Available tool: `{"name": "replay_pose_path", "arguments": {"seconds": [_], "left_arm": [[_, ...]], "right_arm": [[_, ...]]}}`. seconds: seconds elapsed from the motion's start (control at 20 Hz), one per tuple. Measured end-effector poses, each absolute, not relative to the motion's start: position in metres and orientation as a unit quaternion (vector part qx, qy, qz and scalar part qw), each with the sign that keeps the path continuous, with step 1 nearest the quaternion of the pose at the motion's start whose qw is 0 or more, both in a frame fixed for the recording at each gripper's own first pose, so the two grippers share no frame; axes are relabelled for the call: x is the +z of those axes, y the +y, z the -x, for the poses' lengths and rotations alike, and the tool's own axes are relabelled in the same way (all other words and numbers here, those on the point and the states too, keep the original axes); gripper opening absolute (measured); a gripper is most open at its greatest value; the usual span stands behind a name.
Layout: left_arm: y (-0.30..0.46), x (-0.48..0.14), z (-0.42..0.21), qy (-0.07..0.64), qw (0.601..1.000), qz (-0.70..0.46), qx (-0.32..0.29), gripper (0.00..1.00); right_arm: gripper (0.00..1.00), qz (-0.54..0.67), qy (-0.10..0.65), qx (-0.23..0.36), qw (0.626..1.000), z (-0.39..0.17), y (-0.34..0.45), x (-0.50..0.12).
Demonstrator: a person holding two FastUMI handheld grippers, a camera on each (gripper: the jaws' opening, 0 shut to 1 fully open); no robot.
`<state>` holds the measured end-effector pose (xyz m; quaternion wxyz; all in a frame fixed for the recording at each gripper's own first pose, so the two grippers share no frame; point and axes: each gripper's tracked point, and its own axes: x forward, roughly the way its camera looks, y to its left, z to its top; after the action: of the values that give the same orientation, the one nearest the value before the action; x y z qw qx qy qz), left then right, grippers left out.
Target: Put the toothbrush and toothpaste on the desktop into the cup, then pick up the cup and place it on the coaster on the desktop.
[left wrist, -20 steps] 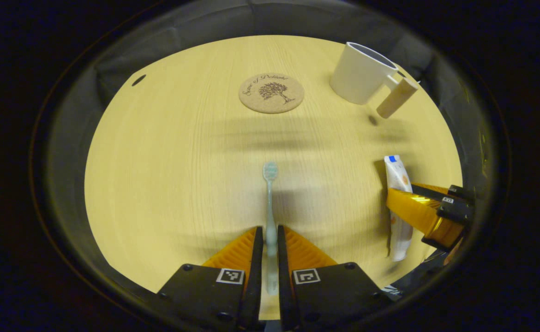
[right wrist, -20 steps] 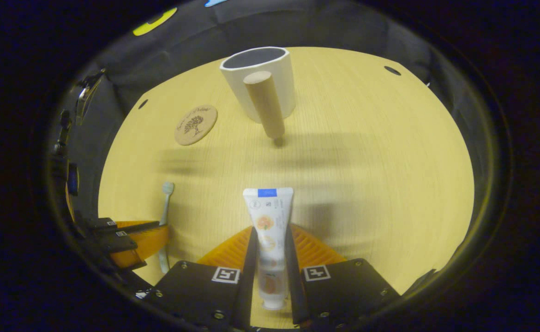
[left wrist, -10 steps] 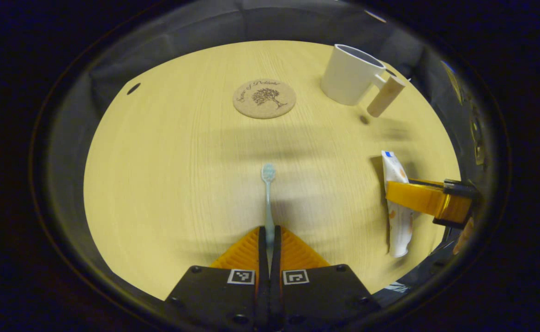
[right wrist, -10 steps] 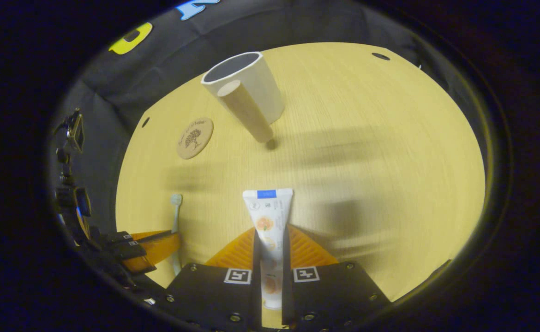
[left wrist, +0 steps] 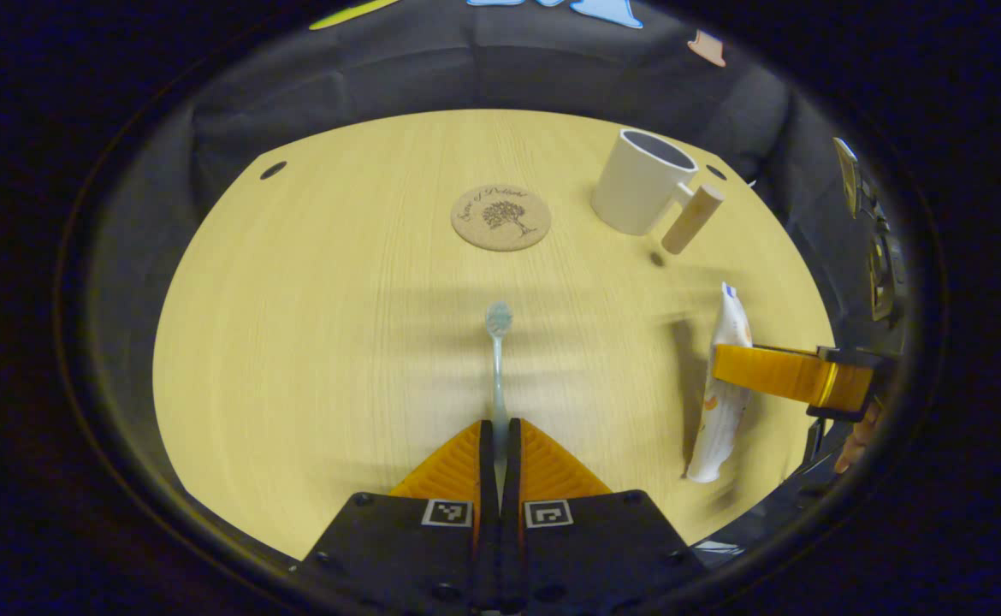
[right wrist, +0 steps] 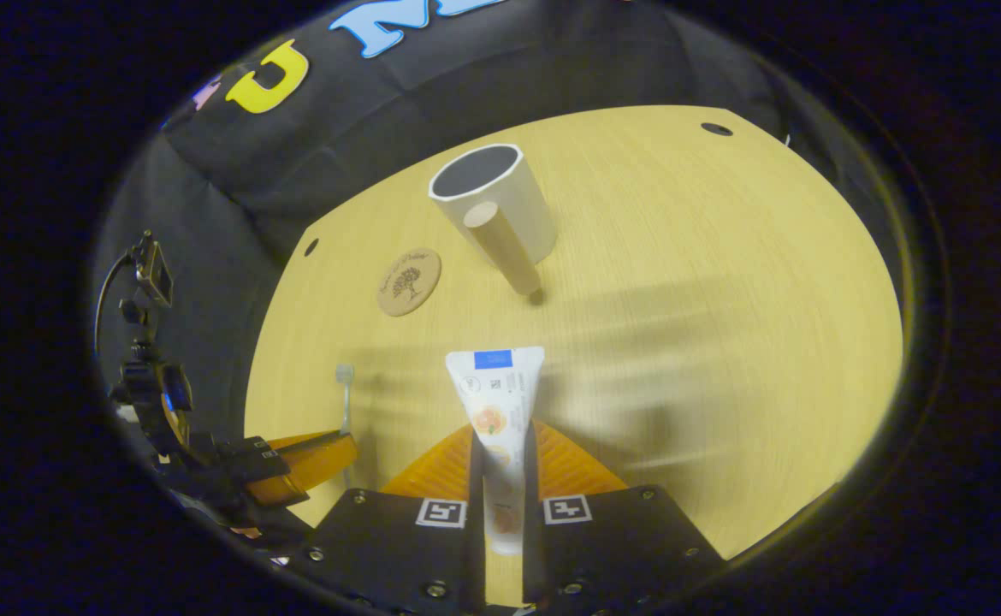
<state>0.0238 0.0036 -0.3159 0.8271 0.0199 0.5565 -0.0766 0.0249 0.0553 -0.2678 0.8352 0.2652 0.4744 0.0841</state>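
holding the toothbrush (left wrist: 498,359) by its handle, the left gripper (left wrist: 498,436) has both fingers pressed on it above the desktop (left wrist: 295,325). the right gripper (right wrist: 501,445) is closed on the toothpaste (right wrist: 496,402), and the cup (right wrist: 500,201) stands beside the coaster (right wrist: 408,281).

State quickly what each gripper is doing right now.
Left gripper: shut on the toothbrush.
Right gripper: shut on the toothpaste.
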Motion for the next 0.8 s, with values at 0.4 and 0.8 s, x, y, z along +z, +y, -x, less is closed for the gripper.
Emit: {"name": "replay_pose_path", "arguments": {"seconds": [0.4, 0.8], "left_arm": [[-0.001, -0.265, -0.036, 0.474, 0.877, 0.017, -0.078, 0.08], [-0.009, -0.199, -0.070, 0.373, 0.923, 0.035, -0.084, 0.08]], "right_arm": [[0.18, -0.267, 0.416, 0.104, 0.863, -0.028, 0.055, -0.207], [0.18, -0.263, 0.338, 0.120, 0.896, -0.067, 0.051, -0.148]]}}
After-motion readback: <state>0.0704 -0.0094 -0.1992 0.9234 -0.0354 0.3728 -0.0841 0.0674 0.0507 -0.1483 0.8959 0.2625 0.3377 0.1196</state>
